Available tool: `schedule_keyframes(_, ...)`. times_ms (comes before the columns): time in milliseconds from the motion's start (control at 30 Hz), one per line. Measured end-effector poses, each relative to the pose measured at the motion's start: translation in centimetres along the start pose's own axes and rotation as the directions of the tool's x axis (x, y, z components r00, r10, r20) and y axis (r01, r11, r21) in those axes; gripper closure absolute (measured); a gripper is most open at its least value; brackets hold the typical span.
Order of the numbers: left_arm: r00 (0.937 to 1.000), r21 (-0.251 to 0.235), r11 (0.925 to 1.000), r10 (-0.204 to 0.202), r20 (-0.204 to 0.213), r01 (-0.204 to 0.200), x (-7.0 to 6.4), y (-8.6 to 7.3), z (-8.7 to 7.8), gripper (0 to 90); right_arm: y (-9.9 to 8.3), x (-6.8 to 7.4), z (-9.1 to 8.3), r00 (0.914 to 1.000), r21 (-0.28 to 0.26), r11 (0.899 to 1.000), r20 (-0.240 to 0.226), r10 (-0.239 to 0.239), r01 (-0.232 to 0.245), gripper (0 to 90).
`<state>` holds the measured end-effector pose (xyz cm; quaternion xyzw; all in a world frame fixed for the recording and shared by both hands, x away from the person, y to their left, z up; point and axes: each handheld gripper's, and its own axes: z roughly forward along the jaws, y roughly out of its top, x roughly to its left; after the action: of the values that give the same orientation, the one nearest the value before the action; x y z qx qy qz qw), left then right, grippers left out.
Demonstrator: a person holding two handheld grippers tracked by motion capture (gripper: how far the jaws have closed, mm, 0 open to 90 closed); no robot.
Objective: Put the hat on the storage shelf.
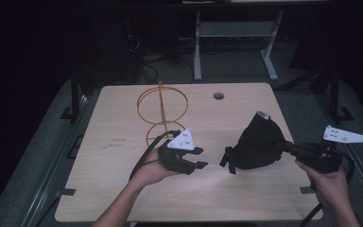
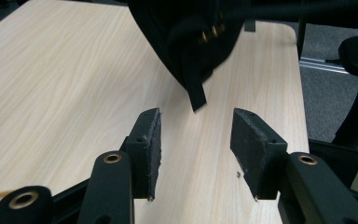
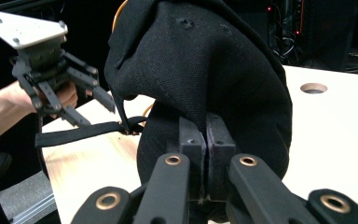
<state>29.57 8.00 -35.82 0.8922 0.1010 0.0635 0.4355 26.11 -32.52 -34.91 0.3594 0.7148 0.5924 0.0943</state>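
Note:
A black fabric cap (image 1: 257, 144) hangs just above the wooden table (image 1: 118, 189), right of centre. My right gripper (image 1: 283, 145) holds it from the right side. In the right gripper view the jaws (image 3: 206, 135) are shut on the cap's cloth (image 3: 205, 60). A black strap (image 3: 79, 133) with a brass buckle trails from the cap toward my left gripper (image 3: 93, 112). My left gripper (image 1: 201, 158) stands open a short way left of the cap. In the left gripper view the strap end (image 2: 195, 88) dangles just beyond the open left gripper (image 2: 196, 126), apart from the pads.
A gold wire stand (image 1: 162, 111) with round hoops rises at the table's back left, behind my left hand. A cable hole (image 1: 218, 96) sits near the far edge. Dark floor, table legs and cables lie beyond the table.

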Motion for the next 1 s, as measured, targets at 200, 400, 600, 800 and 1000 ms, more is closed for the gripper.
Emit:
schedule_keyframes(200, 1.0, 0.003, 1.0, 0.005, -0.001, -0.005, -0.6, -1.8, 0.1, 48.9, 1.7, 0.2, 0.4, 0.9998, 0.014, 1.0, 0.003, -0.02, 0.02, 88.0)
schedule_keyframes(400, 1.0, 0.004, 1.0, -0.003, 0.004, 0.003, -1.0, -3.5, 0.3, 46.4, 3.1, 0.4, 0.7, 0.9993, 0.023, 0.999, 0.005, -0.038, 0.038, 88.0)
schedule_keyframes(600, 1.0, 0.008, 0.9999, -0.006, 0.002, 0.006, -1.2, -4.8, 0.4, 43.8, 4.3, 0.6, 1.3, 0.9986, 0.025, 0.998, 0.003, -0.053, 0.053, 88.0)
schedule_keyframes(800, 0.9997, 0.019, 0.9997, -0.015, -0.017, 0.015, -1.3, -5.7, 0.4, 38.9, 5.7, 0.7, 2.3, 0.9978, 0.023, 0.998, -0.014, -0.065, 0.066, 87.9)
schedule_keyframes(1000, 0.9998, 0.023, 0.9997, -0.008, -0.018, 0.009, -1.4, -6.1, 0.4, 37.6, 6.8, 0.9, 3.2, 0.9968, 0.027, 0.997, -0.029, -0.075, 0.076, 87.9)
